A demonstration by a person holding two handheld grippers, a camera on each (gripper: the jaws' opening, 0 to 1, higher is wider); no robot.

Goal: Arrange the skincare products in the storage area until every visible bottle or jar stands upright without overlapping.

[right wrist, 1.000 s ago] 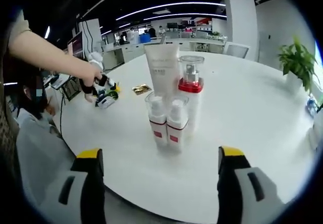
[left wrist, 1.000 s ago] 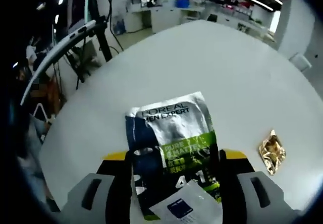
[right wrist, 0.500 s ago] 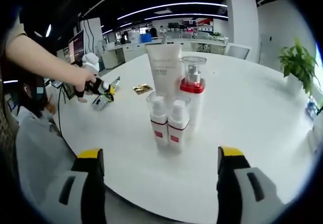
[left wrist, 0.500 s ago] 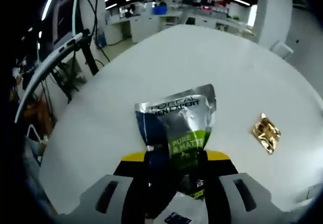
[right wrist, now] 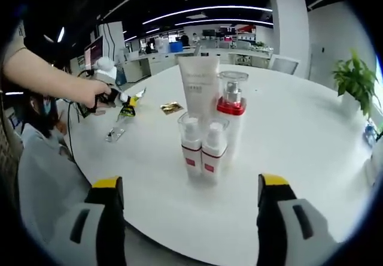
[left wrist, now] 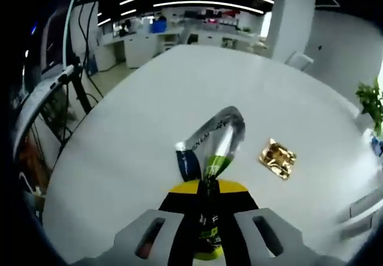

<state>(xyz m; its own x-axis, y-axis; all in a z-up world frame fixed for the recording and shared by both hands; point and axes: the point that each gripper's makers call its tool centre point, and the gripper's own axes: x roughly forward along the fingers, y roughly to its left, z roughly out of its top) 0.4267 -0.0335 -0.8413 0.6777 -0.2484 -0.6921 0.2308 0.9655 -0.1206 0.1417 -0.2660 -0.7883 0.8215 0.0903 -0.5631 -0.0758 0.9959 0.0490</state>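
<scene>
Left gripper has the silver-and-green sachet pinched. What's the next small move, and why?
Probably carry the silver-and-green foil sachet toward the upright bottle cluster. The left gripper is shut on it, and it appears lifted off the white table, well apart from the cluster; the right gripper is open, free.

Table (right wrist: 299, 134): round, white.
Plant (right wrist: 353, 77): green, leafy, near the table's far right edge.
Background: office desks (left wrist: 179, 35), ceiling light strips (right wrist: 203, 11).
</scene>
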